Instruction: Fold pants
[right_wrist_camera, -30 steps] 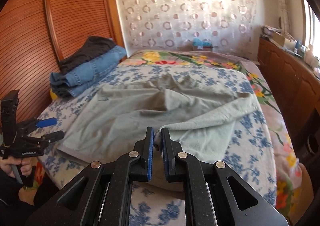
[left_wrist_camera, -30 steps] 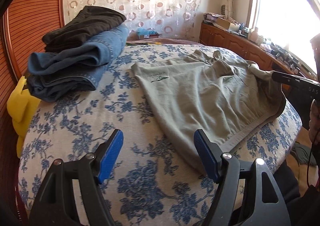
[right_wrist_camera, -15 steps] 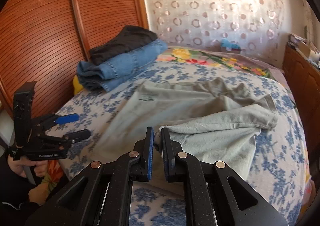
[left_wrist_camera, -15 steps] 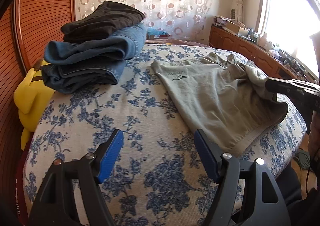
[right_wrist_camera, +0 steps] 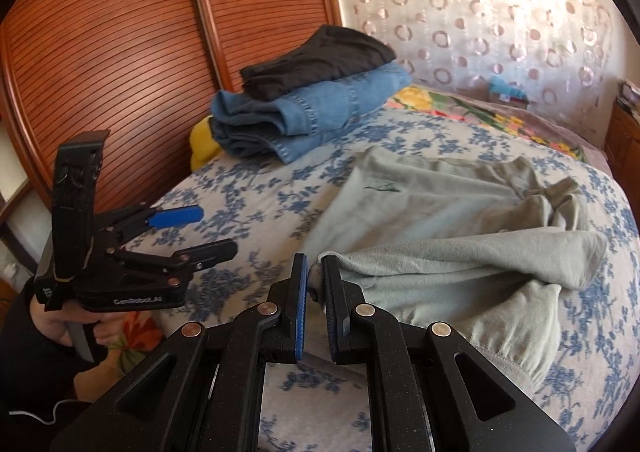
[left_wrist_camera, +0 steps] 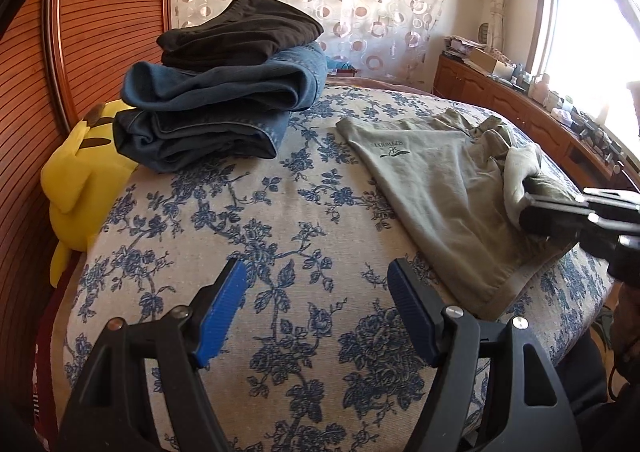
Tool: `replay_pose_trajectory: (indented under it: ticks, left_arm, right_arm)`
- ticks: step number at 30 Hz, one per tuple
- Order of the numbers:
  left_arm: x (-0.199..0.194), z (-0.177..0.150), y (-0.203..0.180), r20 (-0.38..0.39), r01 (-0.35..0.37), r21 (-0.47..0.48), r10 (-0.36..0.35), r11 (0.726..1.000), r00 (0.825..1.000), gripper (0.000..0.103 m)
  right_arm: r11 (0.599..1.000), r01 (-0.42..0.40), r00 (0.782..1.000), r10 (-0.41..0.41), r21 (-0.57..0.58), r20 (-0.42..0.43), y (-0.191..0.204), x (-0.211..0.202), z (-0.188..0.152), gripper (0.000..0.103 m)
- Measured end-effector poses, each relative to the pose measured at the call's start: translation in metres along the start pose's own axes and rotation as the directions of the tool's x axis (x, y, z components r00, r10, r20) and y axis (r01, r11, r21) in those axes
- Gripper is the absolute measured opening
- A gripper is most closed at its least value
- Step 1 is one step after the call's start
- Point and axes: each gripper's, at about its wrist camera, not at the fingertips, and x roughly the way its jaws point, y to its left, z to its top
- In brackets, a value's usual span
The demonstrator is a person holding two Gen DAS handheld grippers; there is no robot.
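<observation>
We hold the right gripper (right_wrist_camera: 315, 272) pressed together on an edge of the pants (right_wrist_camera: 452, 220), a grey-green pair lying on the bed (right_wrist_camera: 248, 196). From this pinch the cloth runs ahead and to the right, one layer folded over the flat part. The left gripper (left_wrist_camera: 316, 292) is spread, with nothing between its blue pads (left_wrist_camera: 224, 308); only the flowered cover is under it. The pants lie ahead and to the right of it, apart from its fingers. Ahead and to the left of it stands a stack of folded jeans (left_wrist_camera: 216, 108) with a dark garment (left_wrist_camera: 240, 32) on top, and a yellow toy (left_wrist_camera: 80, 176) beside the stack.
</observation>
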Motion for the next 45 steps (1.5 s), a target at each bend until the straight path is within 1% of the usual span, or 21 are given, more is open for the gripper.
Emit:
replay_pose_trajectory:
  ticks: [10, 11, 13, 15, 16, 17, 18, 21, 25, 27, 30, 32, 34, 37, 40, 42, 45]
  left_arm:
    - [0.004, -0.004, 0.0, -0.012, -0.002, 0.001, 0.002, 1.0, 1.0, 0.073]
    - [0.004, -0.004, 0.0, -0.013, -0.001, 0.002, 0.001, 1.0, 1.0, 0.073]
    - [0.004, -0.004, -0.001, -0.012, 0.003, 0.004, -0.003, 1.0, 1.0, 0.073]
    - [0.003, -0.004, -0.003, -0.012, 0.006, 0.006, -0.006, 1.0, 1.0, 0.073]
    - [0.003, -0.004, -0.004, -0.012, 0.008, 0.008, -0.008, 1.0, 1.0, 0.073]
    - [0.002, -0.003, -0.005, -0.012, 0.01, 0.012, -0.01, 1.0, 1.0, 0.073]
    - [0.002, -0.003, -0.007, -0.012, 0.012, 0.015, -0.011, 1.0, 1.0, 0.073]
    - [0.002, -0.002, -0.011, -0.011, 0.02, 0.021, -0.02, 1.0, 1.0, 0.073]
    - [0.001, 0.0, -0.019, -0.01, 0.039, 0.028, -0.038, 0.999, 0.999, 0.073]
    - [0.001, 0.001, -0.026, -0.01, 0.054, 0.039, -0.054, 0.998, 0.999, 0.073]
    - [0.001, 0.004, -0.038, -0.009, 0.073, 0.064, -0.073, 0.995, 0.997, 0.073]
    - [0.002, 0.007, -0.047, -0.011, 0.087, 0.084, -0.086, 0.993, 0.996, 0.073]
    - [0.004, 0.012, -0.055, -0.013, 0.099, 0.103, -0.098, 0.99, 0.995, 0.073]
    - [0.008, 0.022, -0.068, -0.016, 0.121, 0.133, -0.12, 0.984, 0.993, 0.073]
    - [0.013, 0.036, -0.085, -0.02, 0.156, 0.17, -0.155, 0.973, 0.988, 0.073]
    - [0.016, 0.045, -0.095, -0.025, 0.19, 0.188, -0.188, 0.964, 0.982, 0.073]
    - [0.021, 0.059, -0.118, -0.037, 0.242, 0.233, -0.24, 0.942, 0.97, 0.073]
  right_arm:
    - [0.999, -0.051, 0.995, 0.052, 0.012, -0.08, 0.009, 0.031, -0.013, 0.006]
    - [0.998, -0.056, 0.994, 0.057, 0.018, -0.095, 0.007, 0.035, -0.014, 0.009]
    - [0.998, -0.052, 0.992, 0.056, 0.038, -0.11, 0.003, 0.038, -0.018, 0.01]
    - [0.997, -0.062, 0.992, 0.068, 0.05, -0.107, 0.0, 0.035, -0.019, 0.016]
    - [0.997, -0.064, 0.993, 0.069, 0.049, -0.097, 0.0, 0.032, -0.019, 0.018]
    - [0.997, -0.059, 0.994, 0.063, 0.044, -0.088, 0.0, 0.028, -0.019, 0.023]
    - [0.998, -0.049, 0.995, 0.052, 0.039, -0.082, -0.001, 0.024, -0.019, 0.029]
    - [1.0, -0.017, 0.998, 0.019, 0.023, -0.056, -0.004, 0.008, -0.02, 0.033]
    - [0.999, 0.036, 0.999, -0.036, 0.023, -0.014, -0.016, -0.02, -0.024, 0.035]
    - [0.997, 0.074, 0.997, -0.075, 0.031, 0.009, -0.026, -0.032, -0.026, 0.037]
    - [0.987, 0.153, 0.987, -0.155, 0.049, 0.031, -0.048, -0.048, -0.03, 0.04]
    - [0.975, 0.208, 0.977, -0.211, 0.075, 0.031, -0.067, -0.055, -0.032, 0.042]
    - [0.955, 0.281, 0.958, -0.285, 0.095, 0.031, -0.088, -0.062, -0.036, 0.044]
    - [0.933, 0.333, 0.941, -0.339, 0.137, 0.019, -0.117, -0.07, -0.041, 0.048]
    - [0.9, 0.402, 0.913, -0.408, 0.168, -0.002, -0.144, -0.075, -0.048, 0.053]
    - [0.888, 0.42, 0.905, -0.424, 0.189, -0.018, -0.158, -0.077, -0.052, 0.056]
    - [0.871, 0.447, 0.894, -0.446, 0.205, -0.052, -0.174, -0.077, -0.059, 0.057]
